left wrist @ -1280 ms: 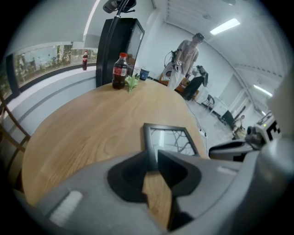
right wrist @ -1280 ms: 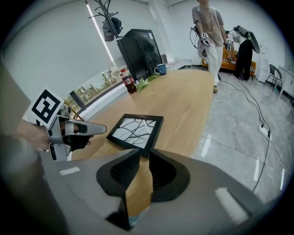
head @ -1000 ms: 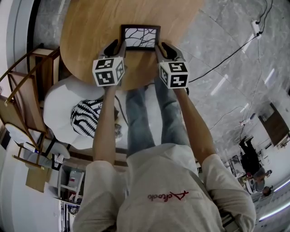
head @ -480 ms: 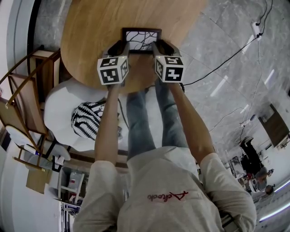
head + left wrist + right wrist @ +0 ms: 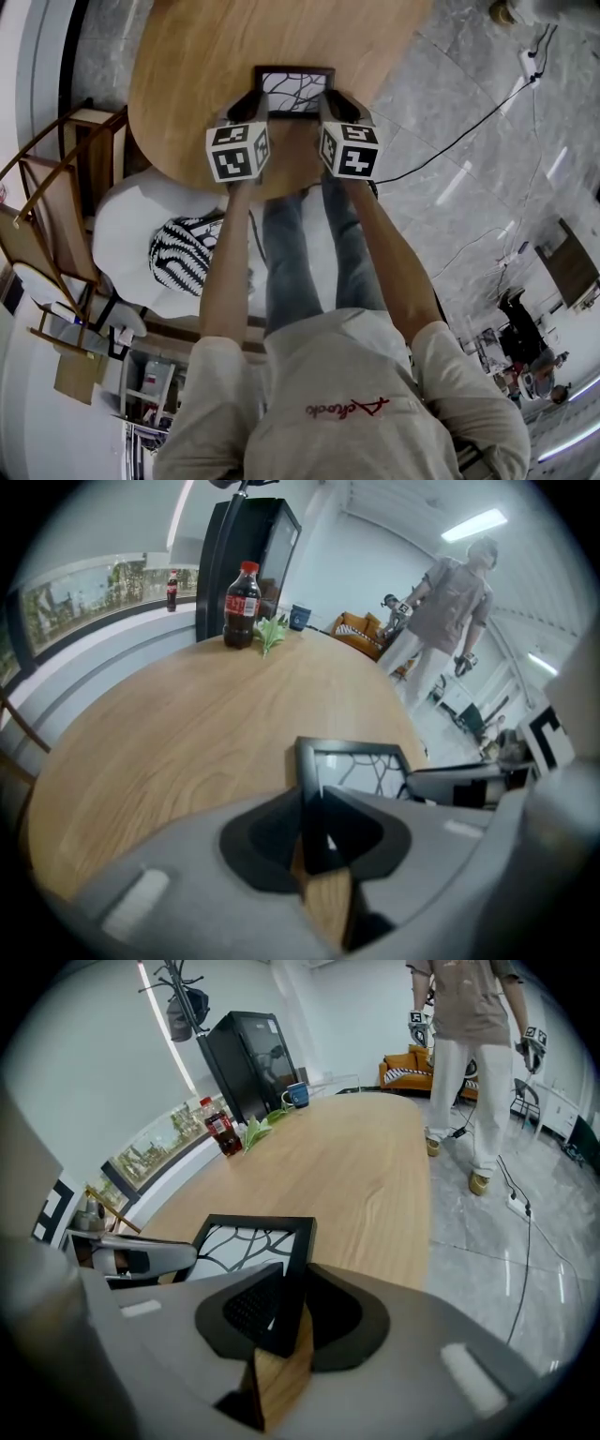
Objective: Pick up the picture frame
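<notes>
Since a second ago the left hand-held gripper (image 5: 251,101) and right hand-held gripper (image 5: 330,101) have drawn closer together, their jaws just closing with the frame's (image 5: 293,91) rim between them. Each now clamps a near corner of the rectangular black frame, the left one on the left corner and the right one on the right, with dark textured pads pressing both sides of the thin rim. The frame, showing black branching lines on white, sits by the near edge of the rounded, pale wood-grain surface (image 5: 197,56).
</notes>
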The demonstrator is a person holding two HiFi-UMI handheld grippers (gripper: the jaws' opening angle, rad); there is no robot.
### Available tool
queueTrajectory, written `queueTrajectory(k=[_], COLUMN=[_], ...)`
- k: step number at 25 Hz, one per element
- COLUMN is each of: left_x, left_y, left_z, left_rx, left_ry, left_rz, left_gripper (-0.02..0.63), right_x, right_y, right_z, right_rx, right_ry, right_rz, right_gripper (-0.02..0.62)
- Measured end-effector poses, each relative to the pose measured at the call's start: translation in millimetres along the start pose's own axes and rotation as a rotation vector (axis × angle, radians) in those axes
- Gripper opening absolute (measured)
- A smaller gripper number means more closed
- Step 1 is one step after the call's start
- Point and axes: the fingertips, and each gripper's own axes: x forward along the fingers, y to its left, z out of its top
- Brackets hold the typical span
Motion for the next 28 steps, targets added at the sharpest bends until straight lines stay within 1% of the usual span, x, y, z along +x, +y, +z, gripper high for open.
queueTrajectory(k=[3,6,14,20,28], left_x=[-2,-10,-41,-81,-170], left_y=[-2,-5,-23,-45,-92], left_z=[0,4,27,67,141], left_rx=[-0.007,-0.021,-0.025,-0.013,0.018], left_ry=[-0.012,-0.044,-0.129,-0.224,-0.357], left_rz=[0.012,0.03,0.071,0.088,0.102], left_gripper=[0.072,0.071,0.069,0.069,0.067], right_x=[-3,-9,-44,-89,-188], right_y=[-1,1,8,20,45], right_z=[2,8,38,84,160], right_rx=[-0.001,-0.007,-0.063,-0.13,-0.218], right_ry=[-0.013,-0.036,-0.121,-0.215,-0.361], right_rz=[-0.008,-0.013,-0.02,-0.018,-0.003], right_gripper=[0.081,0.078,0.077,0.075,0.077])
